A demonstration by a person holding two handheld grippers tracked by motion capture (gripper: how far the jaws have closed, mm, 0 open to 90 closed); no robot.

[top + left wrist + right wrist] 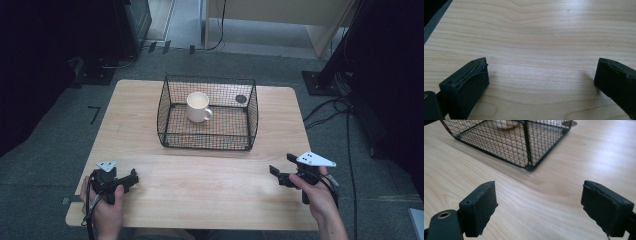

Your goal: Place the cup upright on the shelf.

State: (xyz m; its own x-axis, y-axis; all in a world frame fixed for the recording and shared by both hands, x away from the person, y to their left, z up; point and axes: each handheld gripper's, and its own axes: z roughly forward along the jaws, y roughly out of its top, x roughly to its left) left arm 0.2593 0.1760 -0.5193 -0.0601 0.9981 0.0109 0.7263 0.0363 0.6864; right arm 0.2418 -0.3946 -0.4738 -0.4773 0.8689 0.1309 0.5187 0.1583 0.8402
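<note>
Mug [198, 107] upright inside wire basket [170, 135]; top cut off right gripper view.

From up high I get a dim, slightly soft picture: the table [200, 190] is the one well-lit patch, while the surroundings from 9 to 11 o'clock and from 1 to 4 o'clock sink into near black. The brightest floor sits at 12 o'clock. Fine mesh on the basket [207, 135] blurs into grey.

My left gripper view is bright, with a pale sheen across the wood towards 1 o'clock and faint shadows beside both jaws. My right gripper view has washed-out glare at 2 o'clock; the mug [505, 123] at 12 o'clock is out of focus, and the near jaw pads are soft too.
</note>
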